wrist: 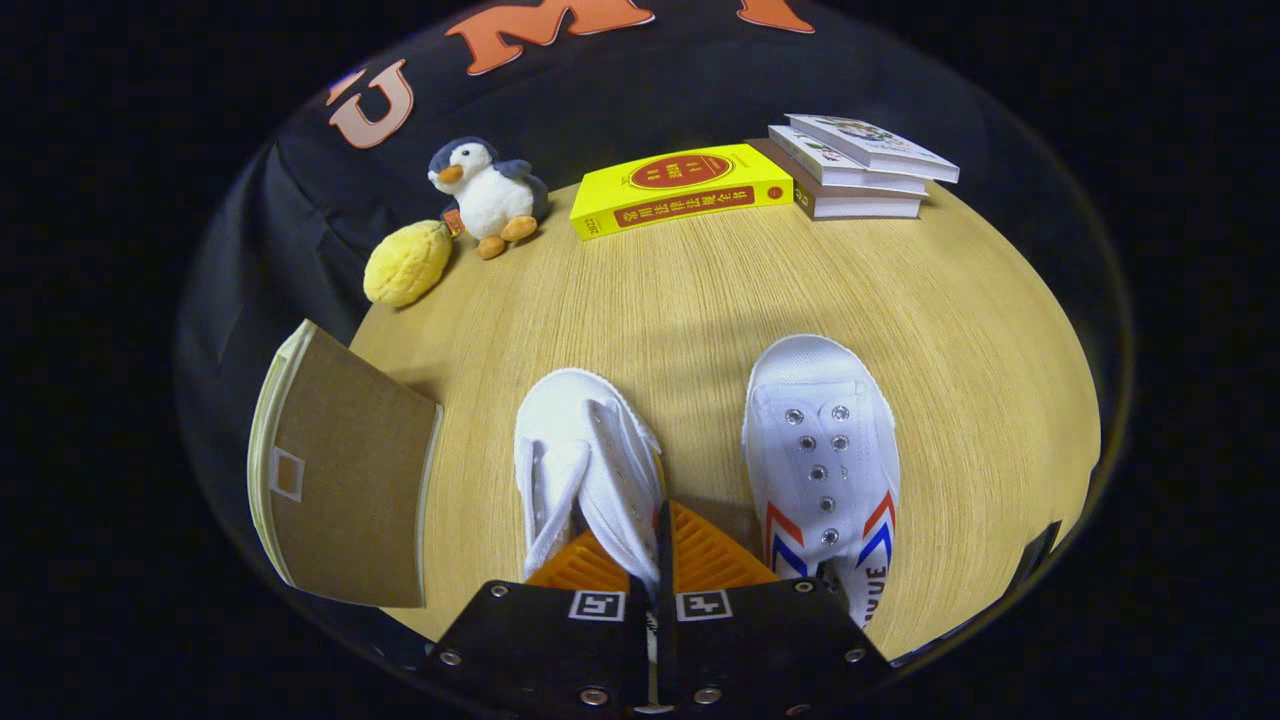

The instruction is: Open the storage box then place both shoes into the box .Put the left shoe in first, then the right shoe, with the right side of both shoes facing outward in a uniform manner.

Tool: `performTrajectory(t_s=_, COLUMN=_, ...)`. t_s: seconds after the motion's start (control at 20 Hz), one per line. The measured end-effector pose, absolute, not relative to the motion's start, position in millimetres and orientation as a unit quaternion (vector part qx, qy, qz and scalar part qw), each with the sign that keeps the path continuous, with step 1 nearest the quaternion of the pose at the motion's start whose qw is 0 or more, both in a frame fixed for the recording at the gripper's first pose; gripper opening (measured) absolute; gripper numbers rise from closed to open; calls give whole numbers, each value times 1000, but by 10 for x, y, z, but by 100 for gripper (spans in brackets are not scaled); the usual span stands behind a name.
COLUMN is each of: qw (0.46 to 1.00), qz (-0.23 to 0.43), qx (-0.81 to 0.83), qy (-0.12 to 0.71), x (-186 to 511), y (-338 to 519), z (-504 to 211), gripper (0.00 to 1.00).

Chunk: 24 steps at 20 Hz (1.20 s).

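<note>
Two white canvas shoes point away from me on the wooden table. The shoe on the left is tipped onto its side, and my gripper is shut on its upper edge, with white fabric pinched between the two pads. The other shoe, with metal eyelets and red and blue stripes, stands upright just right of the fingers, apart from them. The storage box, brown with cream edges, sits at the table's left edge, left of the held shoe. I cannot tell whether it is open.
At the far side of the table lie a yellow plush, a penguin toy, a yellow book and a stack of three books. Bare wood stretches between them and the shoes.
</note>
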<state>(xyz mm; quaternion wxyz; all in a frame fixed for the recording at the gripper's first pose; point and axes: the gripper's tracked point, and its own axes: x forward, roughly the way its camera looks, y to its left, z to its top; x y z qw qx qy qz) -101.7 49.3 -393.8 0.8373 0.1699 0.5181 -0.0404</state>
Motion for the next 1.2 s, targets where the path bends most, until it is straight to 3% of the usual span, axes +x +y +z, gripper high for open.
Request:
performTrajectory(t_s=0.65, qw=830, qz=-20, qx=215, qy=514, x=-658, y=1132, z=-2660, gripper=4)
performTrajectory(t_s=1.2, qw=818, qz=32, qx=222, qy=529, x=-422, y=2246, z=-2316, gripper=4)
